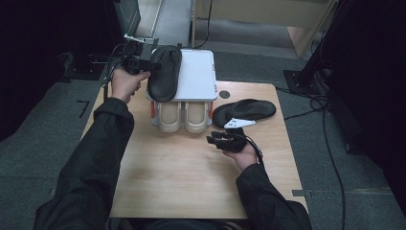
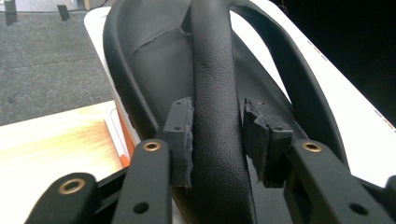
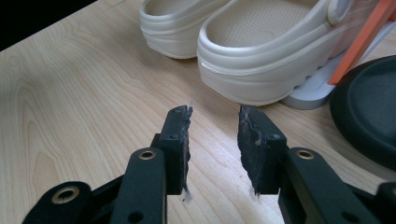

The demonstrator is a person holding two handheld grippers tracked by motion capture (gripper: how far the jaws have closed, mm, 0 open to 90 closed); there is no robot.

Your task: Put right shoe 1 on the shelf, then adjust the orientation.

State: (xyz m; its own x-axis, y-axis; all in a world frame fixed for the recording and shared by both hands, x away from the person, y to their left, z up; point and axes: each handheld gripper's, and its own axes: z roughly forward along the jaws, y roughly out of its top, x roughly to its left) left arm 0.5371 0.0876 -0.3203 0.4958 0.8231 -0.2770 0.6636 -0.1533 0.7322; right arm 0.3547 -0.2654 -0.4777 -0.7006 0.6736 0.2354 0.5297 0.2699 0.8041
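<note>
A black slipper (image 1: 164, 72) lies on the top of a white shoe rack (image 1: 198, 72), at its left side. My left gripper (image 1: 152, 64) reaches it from the left. In the left gripper view the slipper's strap (image 2: 217, 84) runs between the pads of my left gripper (image 2: 217, 135); the left pad rests against it and a thin gap shows at the right pad. A second black slipper (image 1: 244, 110) lies on the table right of the rack. My right gripper (image 1: 214, 139) hovers just in front of it, open and empty (image 3: 214, 140).
Two beige clogs (image 1: 170, 116) (image 1: 197, 116) stand side by side on the rack's lower level, heels toward me (image 3: 261, 60). The rack has orange legs (image 3: 362, 42). The wooden table (image 1: 191, 177) has bare room in front. Cables trail on the floor at right.
</note>
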